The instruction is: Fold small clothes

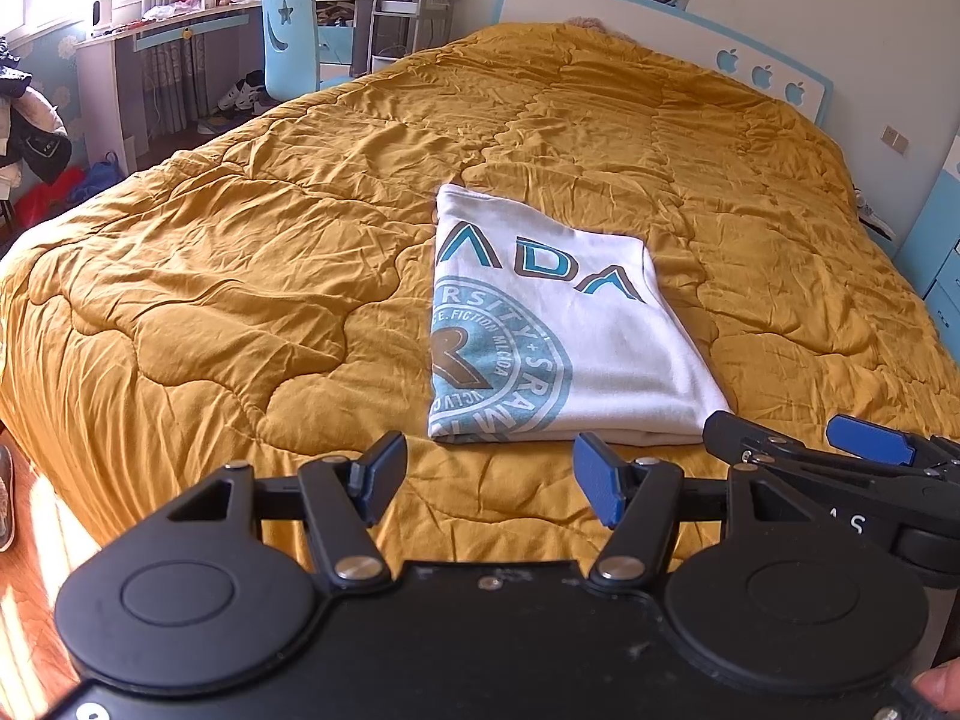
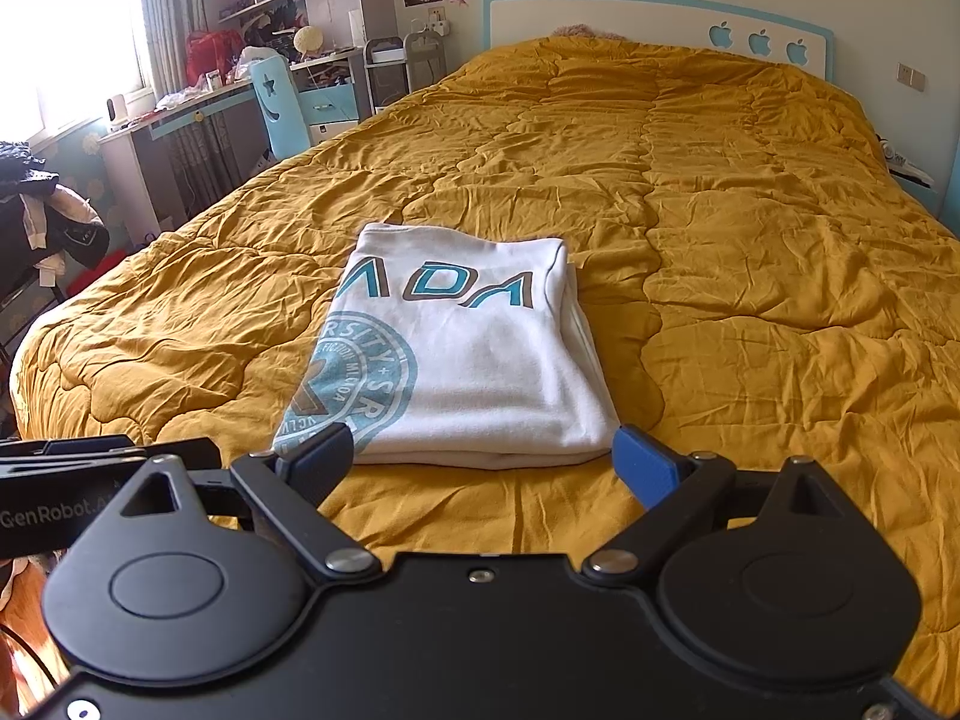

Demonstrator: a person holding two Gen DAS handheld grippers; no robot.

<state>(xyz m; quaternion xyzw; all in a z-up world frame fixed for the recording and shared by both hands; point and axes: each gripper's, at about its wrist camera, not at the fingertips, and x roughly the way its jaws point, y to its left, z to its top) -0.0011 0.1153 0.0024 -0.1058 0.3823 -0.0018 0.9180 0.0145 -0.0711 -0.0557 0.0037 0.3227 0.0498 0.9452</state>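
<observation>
A white T-shirt (image 1: 576,336) with teal lettering and a round teal emblem lies folded into a rectangle on the mustard quilt (image 1: 240,276). My left gripper (image 1: 489,483) stands open just short of the shirt's near edge, nothing between its blue pads. In the right wrist view the same T-shirt (image 2: 474,360) lies straight ahead, and my right gripper (image 2: 483,465) is open, its blue pads flanking the shirt's near edge without pressing it. The right gripper (image 1: 810,444) also shows at the right of the left wrist view.
The quilt (image 2: 750,300) covers a wide bed with a white and blue headboard (image 2: 660,24). A desk (image 1: 150,36), a blue chair (image 1: 291,36) and piled clothes (image 1: 30,132) stand off the bed's left side. Wooden floor (image 1: 36,540) shows at lower left.
</observation>
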